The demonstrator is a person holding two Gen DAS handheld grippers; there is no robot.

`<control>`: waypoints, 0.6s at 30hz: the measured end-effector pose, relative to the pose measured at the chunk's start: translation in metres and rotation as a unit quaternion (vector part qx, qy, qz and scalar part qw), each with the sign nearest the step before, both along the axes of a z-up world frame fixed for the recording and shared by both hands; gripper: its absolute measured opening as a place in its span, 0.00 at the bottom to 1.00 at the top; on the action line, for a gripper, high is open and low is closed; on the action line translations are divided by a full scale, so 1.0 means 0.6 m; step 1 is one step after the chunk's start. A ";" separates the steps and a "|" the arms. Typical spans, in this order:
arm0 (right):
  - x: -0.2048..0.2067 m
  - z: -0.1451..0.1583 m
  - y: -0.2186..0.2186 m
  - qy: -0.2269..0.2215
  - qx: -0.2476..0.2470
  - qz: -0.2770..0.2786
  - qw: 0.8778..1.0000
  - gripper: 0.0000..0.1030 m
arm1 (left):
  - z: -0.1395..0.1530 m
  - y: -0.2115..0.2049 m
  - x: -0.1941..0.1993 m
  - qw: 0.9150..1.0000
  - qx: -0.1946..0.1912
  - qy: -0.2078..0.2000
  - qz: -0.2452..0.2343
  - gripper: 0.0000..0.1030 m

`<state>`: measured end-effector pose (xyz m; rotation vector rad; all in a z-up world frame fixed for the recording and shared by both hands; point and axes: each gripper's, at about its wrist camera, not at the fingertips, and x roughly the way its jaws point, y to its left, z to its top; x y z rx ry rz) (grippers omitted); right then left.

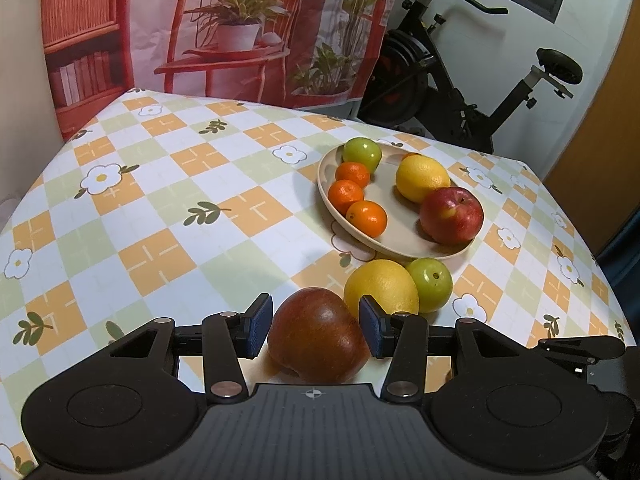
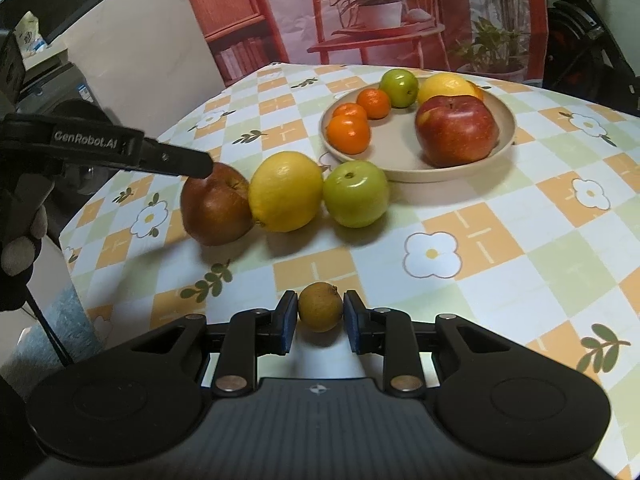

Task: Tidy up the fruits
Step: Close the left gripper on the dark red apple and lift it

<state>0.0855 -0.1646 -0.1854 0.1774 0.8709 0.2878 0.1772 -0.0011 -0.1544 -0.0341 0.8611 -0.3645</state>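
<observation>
Small brown fruit (image 2: 320, 312) clamped in right gripper (image 2: 320, 317) jaws; dark apple (image 1: 316, 336) clamped between left gripper (image 1: 316, 326) jaws.

The dark red apple (image 1: 316, 340) is half hidden behind the camera housing, and the lemon (image 1: 422, 178) on the plate (image 1: 400, 240) masks a small orange fruit (image 1: 412, 155).

The tablecloth (image 1: 168, 208) is a checked pattern of orange, pale green and white squares, with white flowers and dark green leaf sprigs. The plate (image 2: 506, 120) is beige and holds three orange mandarins (image 1: 352, 196), a green apple (image 1: 362, 153), a yellow lemon (image 1: 422, 178) and a red apple (image 1: 452, 216) with a yellow patch. Near it lie a dark red apple (image 2: 216, 208), another yellow lemon (image 2: 286, 196) and another green apple (image 2: 356, 194). The nearest small fruit (image 2: 320, 306) looks dull brownish-yellow, perhaps shaded.
</observation>
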 end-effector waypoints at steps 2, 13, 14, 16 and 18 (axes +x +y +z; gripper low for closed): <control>0.000 0.000 -0.006 -0.001 0.000 -0.005 1.000 0.27 | -0.004 0.000 0.003 1.000 -0.001 0.005 0.001 0.49; 0.001 0.003 -0.018 -0.007 0.000 -0.020 1.000 0.27 | -0.012 -0.010 0.026 1.000 0.001 0.016 0.004 0.49; 0.001 0.002 -0.019 -0.007 0.000 -0.021 1.000 0.27 | -0.014 -0.010 0.026 1.000 0.002 0.018 0.004 0.50; 0.000 0.002 -0.020 -0.007 0.001 -0.023 1.000 0.27 | -0.016 -0.006 0.025 1.000 -0.003 0.021 0.003 0.50; 0.000 0.002 -0.022 -0.007 0.001 -0.024 1.000 0.27 | -0.014 -0.003 0.024 1.000 -0.003 0.023 0.004 0.50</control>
